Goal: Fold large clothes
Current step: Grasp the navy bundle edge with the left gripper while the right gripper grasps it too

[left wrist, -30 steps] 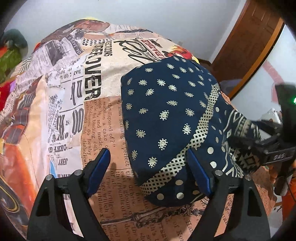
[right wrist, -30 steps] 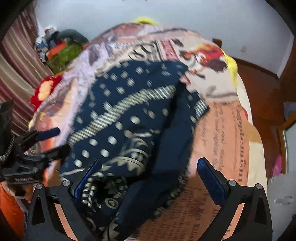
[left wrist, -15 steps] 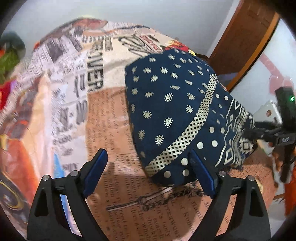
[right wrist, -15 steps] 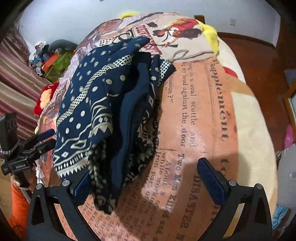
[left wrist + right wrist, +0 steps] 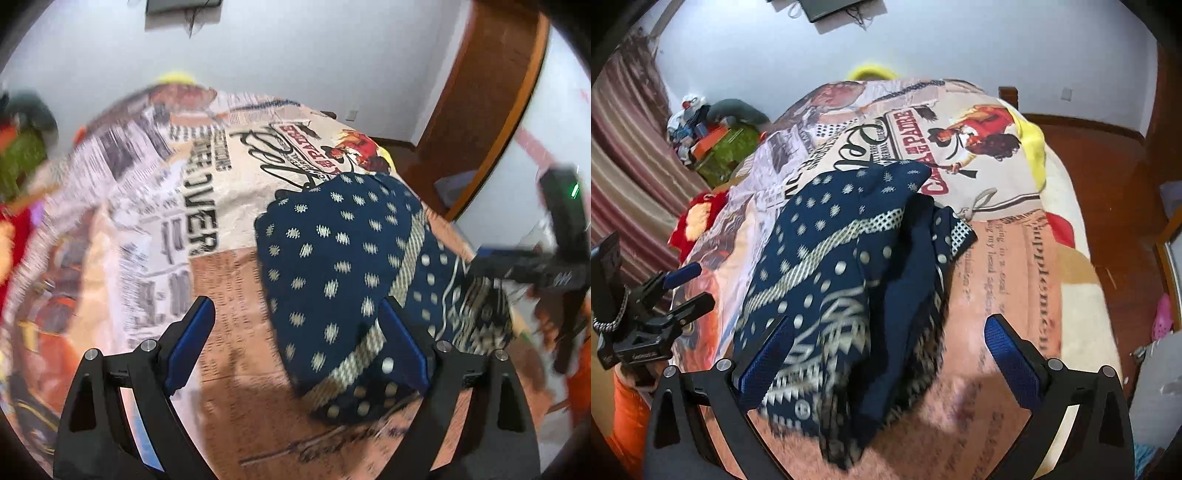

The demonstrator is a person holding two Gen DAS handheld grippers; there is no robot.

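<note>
- Two grippers, left gripper point(image 5: 295, 343) and right gripper point(image 5: 886, 354), hang with fingers spread wide, pinching nothing.
- Risk, as a judgement: the loose folded stack could slump or unfold, since its right-hand layers lie uneven and bunched.
- Navy patterned garment point(image 5: 849, 266): dots, checked band, geometric border; folded, centre of frame, lying on the newspaper-print bedspread point(image 5: 1004, 258).

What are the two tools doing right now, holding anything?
Left tool: open, holding nothing, above the folded navy garment.
Right tool: open, holding nothing, over the same garment on the bed cover.
</note>
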